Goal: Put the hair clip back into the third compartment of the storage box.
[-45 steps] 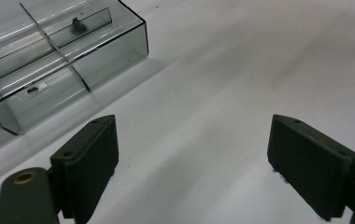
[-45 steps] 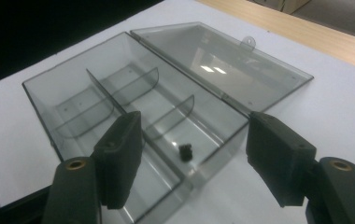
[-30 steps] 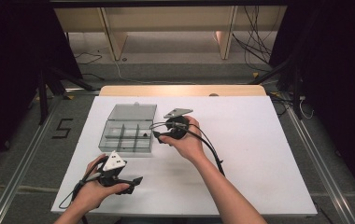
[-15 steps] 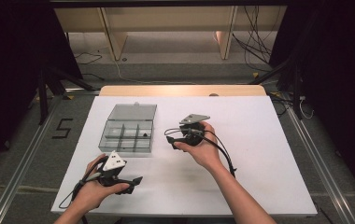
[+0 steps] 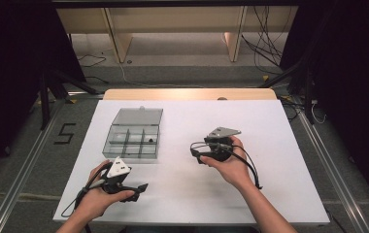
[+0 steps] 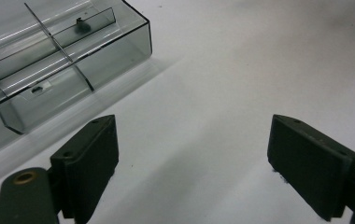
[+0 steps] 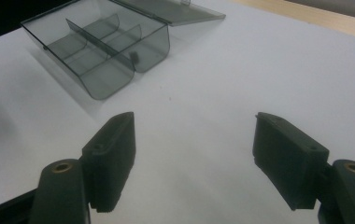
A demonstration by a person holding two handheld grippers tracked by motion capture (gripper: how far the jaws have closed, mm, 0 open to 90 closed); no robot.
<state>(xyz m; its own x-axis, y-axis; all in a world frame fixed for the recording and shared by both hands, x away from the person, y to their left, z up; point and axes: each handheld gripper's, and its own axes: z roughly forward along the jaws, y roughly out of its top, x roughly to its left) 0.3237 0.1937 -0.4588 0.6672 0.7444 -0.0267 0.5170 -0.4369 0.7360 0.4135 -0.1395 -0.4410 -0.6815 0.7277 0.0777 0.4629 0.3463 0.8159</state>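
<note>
A clear plastic compartment box (image 5: pixel 133 141) lies open on the left half of the white table, its lid (image 5: pixel 138 116) folded back. A small dark part (image 5: pixel 149 140) sits in one right-hand compartment, also seen in the left gripper view (image 6: pixel 80 25) and the right gripper view (image 7: pixel 134 57). My left gripper (image 5: pixel 140 187) rests near the front edge, below the box, open and empty (image 6: pixel 194 128). My right gripper (image 5: pixel 195 151) is held mid-table, right of the box, jaws pointing toward it. It stands open with nothing between its fingers (image 7: pixel 194 120).
The white table top (image 5: pixel 270 126) has a wooden strip (image 5: pixel 187 94) along its far edge. A small pale label or piece (image 6: pixel 39 88) lies in the box's near compartment. Cables trail from both grippers. Metal floor rails run along both sides of the table.
My right gripper has drawn away from the box, moving right and a little toward the person. The left gripper has stayed put.
</note>
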